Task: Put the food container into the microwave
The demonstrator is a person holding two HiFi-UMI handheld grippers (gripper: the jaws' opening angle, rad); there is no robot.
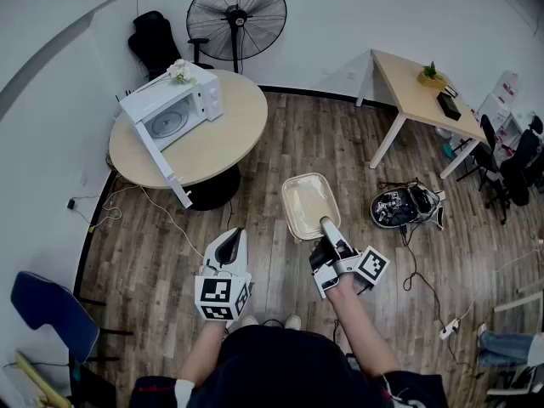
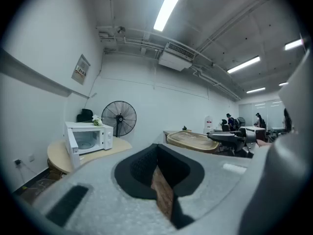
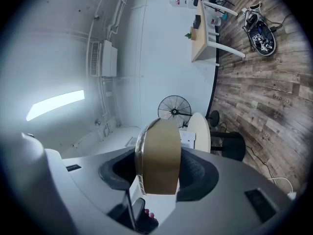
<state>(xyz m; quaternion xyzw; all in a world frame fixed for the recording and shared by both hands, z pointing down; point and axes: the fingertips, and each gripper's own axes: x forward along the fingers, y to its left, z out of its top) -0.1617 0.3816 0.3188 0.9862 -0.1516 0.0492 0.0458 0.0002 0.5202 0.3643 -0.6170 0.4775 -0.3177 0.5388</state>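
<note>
A beige food container (image 1: 310, 205) with a clear lid is held level above the wooden floor. My right gripper (image 1: 327, 225) is shut on its near rim. In the right gripper view the container (image 3: 159, 160) stands edge-on between the jaws. My left gripper (image 1: 231, 238) is shut and holds nothing, level with the right one and to its left. The white microwave (image 1: 174, 109) sits on the round table (image 1: 223, 138) at the far left, and its door (image 1: 159, 161) hangs wide open. The left gripper view shows the microwave (image 2: 88, 137) ahead and the container (image 2: 193, 141) to the right.
A black standing fan (image 1: 236, 11) and a black chair (image 1: 157, 41) stand behind the round table. At the right are a rectangular desk (image 1: 421, 92) and a bag with cables (image 1: 406, 206) on the floor. A blue chair (image 1: 47, 308) is near left.
</note>
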